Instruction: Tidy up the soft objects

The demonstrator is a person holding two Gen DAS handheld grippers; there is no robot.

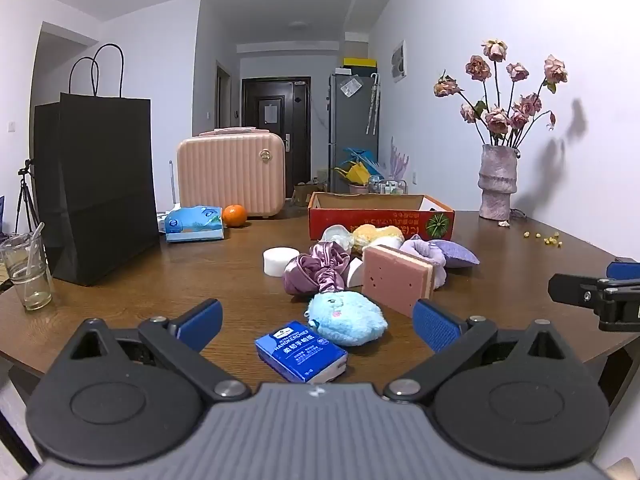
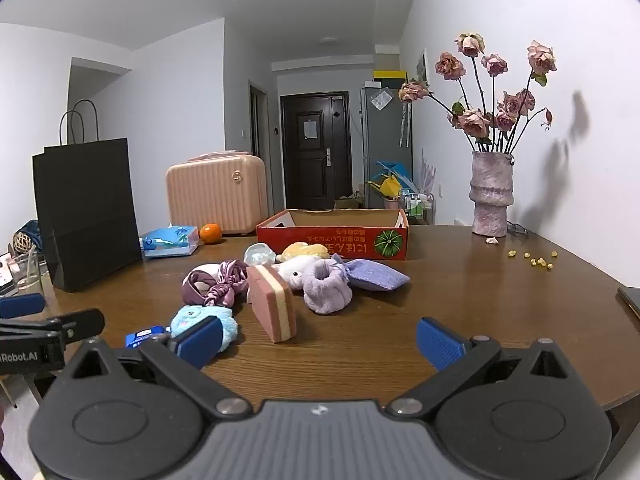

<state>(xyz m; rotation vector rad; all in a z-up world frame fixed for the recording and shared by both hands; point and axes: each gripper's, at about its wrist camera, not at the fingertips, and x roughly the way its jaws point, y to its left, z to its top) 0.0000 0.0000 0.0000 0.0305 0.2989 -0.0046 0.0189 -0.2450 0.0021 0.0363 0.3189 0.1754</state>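
Soft objects lie heaped mid-table on the brown wooden table (image 1: 224, 280), just in front of the open red cardboard box (image 1: 380, 220): a fluffy light-blue plush (image 1: 348, 316), a purple satin scrunchie (image 1: 316, 270), a pink-and-cream sponge block (image 1: 396, 276), a lilac fleece cuff (image 2: 326, 288) and a lavender fabric sachet (image 2: 376, 276). Nearest lies a blue handkerchief tissue packet (image 1: 302, 352). Both the left gripper (image 1: 318, 322) and the right gripper (image 2: 318, 340) hover at the table's near edge, jaws spread wide and holding nothing. Nothing appears sorted yet, so this looks like the opening approach. A likely next move is easing the left gripper forward around the plush or packet, then carrying it to the box, presumably the destination.
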